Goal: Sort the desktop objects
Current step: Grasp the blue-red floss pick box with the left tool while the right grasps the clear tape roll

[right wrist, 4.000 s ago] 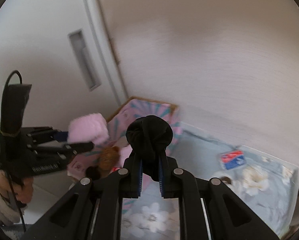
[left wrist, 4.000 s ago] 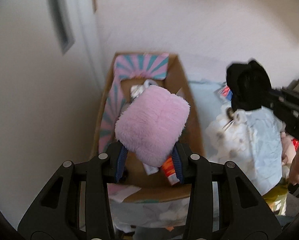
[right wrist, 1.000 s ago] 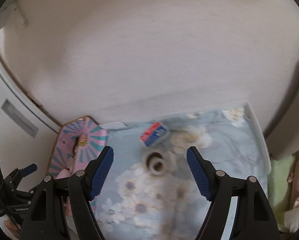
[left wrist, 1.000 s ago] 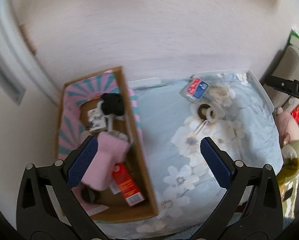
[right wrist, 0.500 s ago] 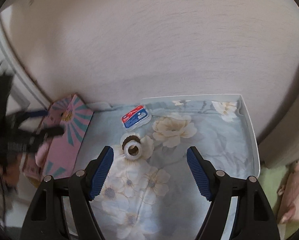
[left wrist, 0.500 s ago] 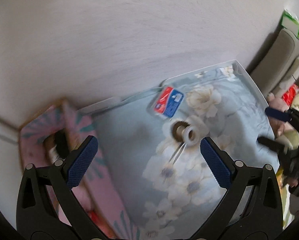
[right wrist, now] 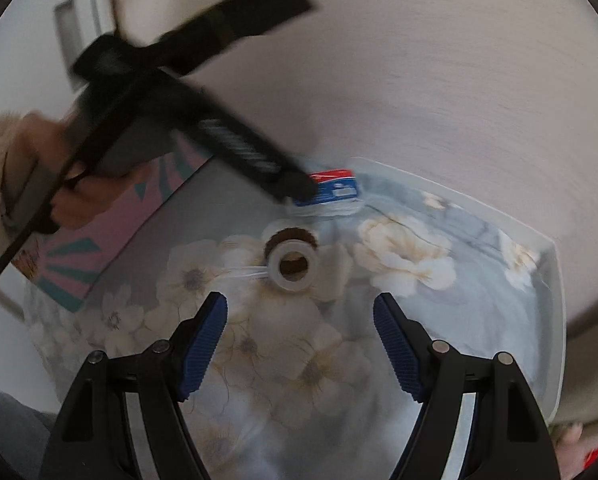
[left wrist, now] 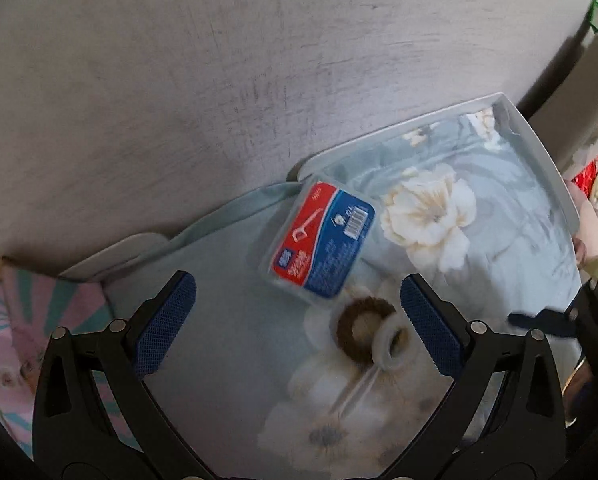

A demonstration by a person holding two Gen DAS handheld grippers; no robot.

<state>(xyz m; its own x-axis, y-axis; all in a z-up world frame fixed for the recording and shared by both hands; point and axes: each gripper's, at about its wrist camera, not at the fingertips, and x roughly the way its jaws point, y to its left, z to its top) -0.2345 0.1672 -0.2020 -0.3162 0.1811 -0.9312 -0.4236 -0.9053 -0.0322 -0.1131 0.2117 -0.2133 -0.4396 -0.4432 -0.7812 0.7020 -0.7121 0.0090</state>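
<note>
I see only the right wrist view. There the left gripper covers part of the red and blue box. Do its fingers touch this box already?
Observer: No. The left wrist view shows the left gripper open, and both fingers stand apart from the floss box.
Operator: What is on the covered part of the box?
Observer: A red label with a drawing of a white floss pick. The blue part carries a barcode.
Operator: Does the box lean on something?
Observer: No, it lies flat on the floral cloth, label up.
</note>
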